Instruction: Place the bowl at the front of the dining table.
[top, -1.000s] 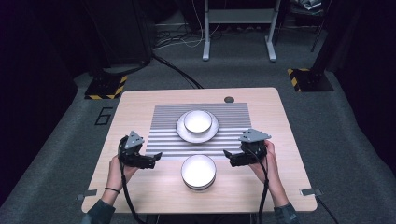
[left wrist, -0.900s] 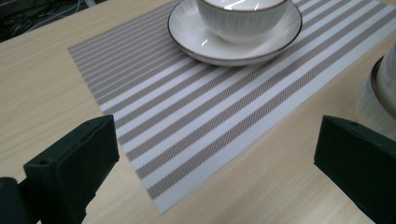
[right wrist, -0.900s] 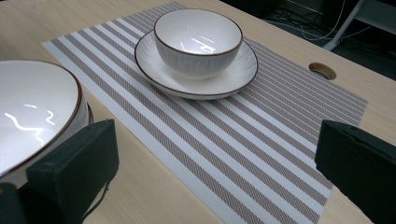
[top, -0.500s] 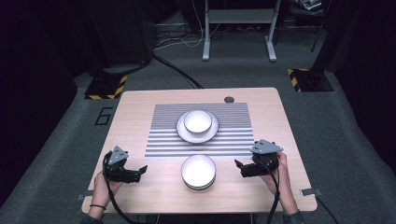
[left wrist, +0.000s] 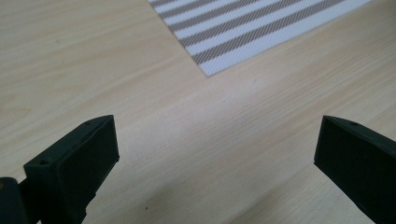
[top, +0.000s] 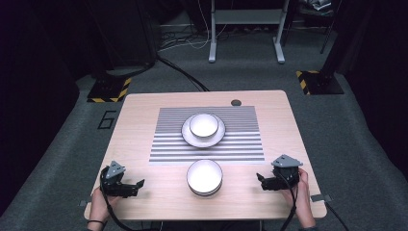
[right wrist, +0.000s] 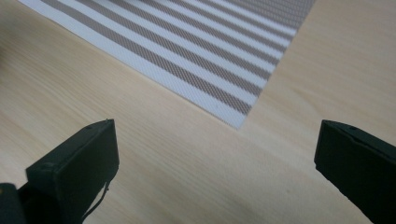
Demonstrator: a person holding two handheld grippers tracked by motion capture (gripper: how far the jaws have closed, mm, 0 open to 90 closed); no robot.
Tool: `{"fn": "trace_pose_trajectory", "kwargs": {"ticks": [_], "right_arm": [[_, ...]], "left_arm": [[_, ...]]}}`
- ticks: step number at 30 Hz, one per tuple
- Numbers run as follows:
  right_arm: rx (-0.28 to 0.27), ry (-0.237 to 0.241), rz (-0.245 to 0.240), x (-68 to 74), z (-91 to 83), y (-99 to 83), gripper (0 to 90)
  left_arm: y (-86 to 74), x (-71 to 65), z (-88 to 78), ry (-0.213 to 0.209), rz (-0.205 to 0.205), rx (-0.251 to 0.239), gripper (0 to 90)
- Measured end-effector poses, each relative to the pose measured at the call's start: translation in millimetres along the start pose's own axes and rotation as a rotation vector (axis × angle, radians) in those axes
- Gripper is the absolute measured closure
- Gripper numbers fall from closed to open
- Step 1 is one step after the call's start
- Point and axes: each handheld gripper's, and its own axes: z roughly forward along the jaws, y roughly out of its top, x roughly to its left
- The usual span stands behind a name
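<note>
Bowl [top: 204, 176] sits on bare bench [top: 144, 106] near the front edge, between both grippers.
High view: left gripper [top: 136, 186] and right gripper [top: 261, 180] flank it, well apart. Gripper views: jaws wide, empty, mat [left wrist: 252, 28] corner [right wrist: 205, 51] ahead.

The left gripper [top: 137, 185] and the right gripper [top: 260, 180] are each held low in a hand, jaws spread wide and empty, tips pointing inward toward each other.
</note>
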Motion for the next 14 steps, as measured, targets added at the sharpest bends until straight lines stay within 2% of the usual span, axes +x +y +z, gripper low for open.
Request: {"fn": "trace_pose_trajectory", "kwargs": {"ticks": [6, 8, 9, 11, 13, 14], "right_arm": [[0.055, -0.011, 0.036, -9.1, 17.0, -21.3, 0.0], [0.070, -0.012, 0.039, -10.0, 19.1, -22.4, 0.0], [0.071, -0.011, 0.042, -9.9, 19.2, -22.3, 0.0], [0.073, -0.004, 0.045, -10.9, 19.8, -22.3, 0.0], [0.084, 0.013, 0.067, -13.3, 20.7, -22.2, 0.0], [0.097, 0.031, 0.099, -15.4, 21.7, -22.2, 0.0]], "left_arm": [[-9.0, 1.5, 12.2, 0.019, -0.025, 0.019, 0.0], [-9.7, 2.8, 15.2, 0.030, -0.049, 0.043, 0.0], [-9.5, 4.1, 15.8, 0.020, -0.063, 0.047, 0.0], [-8.9, 5.1, 16.2, 0.021, -0.060, 0.051, 0.0], [-8.4, 5.5, 16.9, 0.023, -0.064, 0.051, 0.0], [-8.2, 5.6, 17.2, 0.025, -0.066, 0.049, 0.0]]}}
